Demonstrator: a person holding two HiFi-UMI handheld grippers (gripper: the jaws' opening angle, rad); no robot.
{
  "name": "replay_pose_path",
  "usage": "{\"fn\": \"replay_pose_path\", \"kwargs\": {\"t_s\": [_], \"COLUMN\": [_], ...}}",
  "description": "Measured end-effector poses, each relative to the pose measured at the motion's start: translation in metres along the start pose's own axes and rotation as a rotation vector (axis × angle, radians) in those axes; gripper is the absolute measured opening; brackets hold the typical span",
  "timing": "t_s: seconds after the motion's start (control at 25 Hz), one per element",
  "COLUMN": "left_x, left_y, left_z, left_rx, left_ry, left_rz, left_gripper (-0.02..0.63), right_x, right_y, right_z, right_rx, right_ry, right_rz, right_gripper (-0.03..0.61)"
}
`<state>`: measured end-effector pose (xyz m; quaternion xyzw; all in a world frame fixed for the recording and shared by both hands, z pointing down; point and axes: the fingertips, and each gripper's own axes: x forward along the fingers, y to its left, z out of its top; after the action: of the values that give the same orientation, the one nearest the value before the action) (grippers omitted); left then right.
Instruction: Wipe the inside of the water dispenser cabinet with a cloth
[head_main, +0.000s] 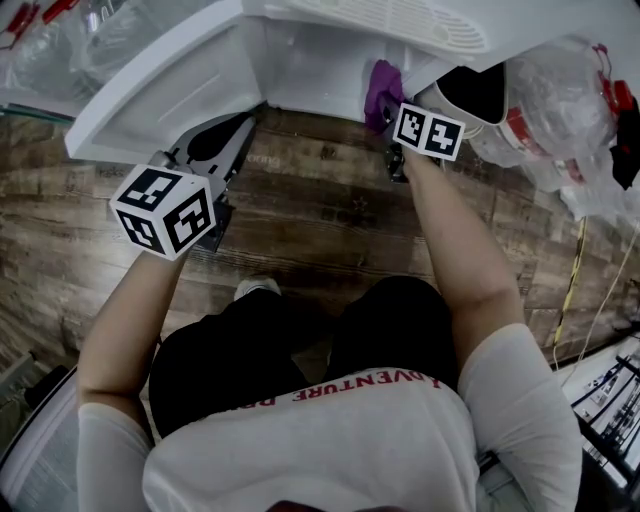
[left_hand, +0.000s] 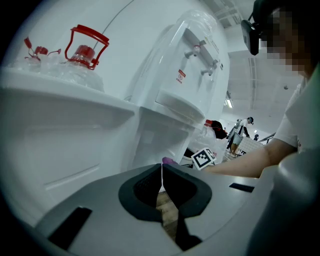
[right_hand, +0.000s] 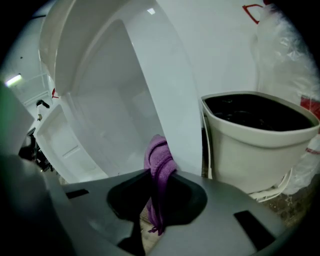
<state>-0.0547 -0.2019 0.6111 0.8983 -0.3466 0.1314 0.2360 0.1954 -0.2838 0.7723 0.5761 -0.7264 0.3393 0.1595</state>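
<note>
Wood floor (head_main: 320, 220) carried the dispenser (head_main: 300, 50), its cabinet door (head_main: 150, 100) open, and a bin (right_hand: 260, 135) beside it. Left tool (left_hand: 161, 180), pressed together and empty, was near the door. Right tool (right_hand: 157, 197) pinched the purple cloth (right_hand: 159, 162) at the cabinet's right edge.

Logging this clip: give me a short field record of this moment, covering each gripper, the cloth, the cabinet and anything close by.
left gripper: jaws together, nothing between them, held low by the door
right gripper: shut on the purple knitted cloth
cloth position: at the cabinet opening of the white water dispenser; contact with an inner wall cannot be told
white cabinet door: open
nearby: white plastic bin with a dark inside, beside the dispenser
surface: brown wooden plank floor
</note>
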Motion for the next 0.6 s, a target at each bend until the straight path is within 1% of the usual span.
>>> {"fn": "replay_pose_path", "kwargs": {"t_s": [0.16, 0.4, 0.6], "left_x": [0.002, 0.002, 0.0], "left_y": [-0.007, -0.009, -0.005], "left_z": [-0.004, -0.009, -0.012], "left_rx": [0.011, 0.029, 0.003], "left_ry": [0.001, 0.013, -0.001], "left_rz": [-0.021, -0.038, -0.032], "left_gripper": [0.029, 0.029, 0.029], "right_x": [-0.013, -0.032, -0.048], "right_y": [0.005, 0.014, 0.021], "right_z": [0.014, 0.037, 0.057], "right_rx": [-0.023, -0.029, -0.021], "right_ry": [-0.022, -0.062, -0.114], "right_rz": [0.011, 0.028, 0.042], "right_gripper": [0.061, 0.061, 0.061]}}
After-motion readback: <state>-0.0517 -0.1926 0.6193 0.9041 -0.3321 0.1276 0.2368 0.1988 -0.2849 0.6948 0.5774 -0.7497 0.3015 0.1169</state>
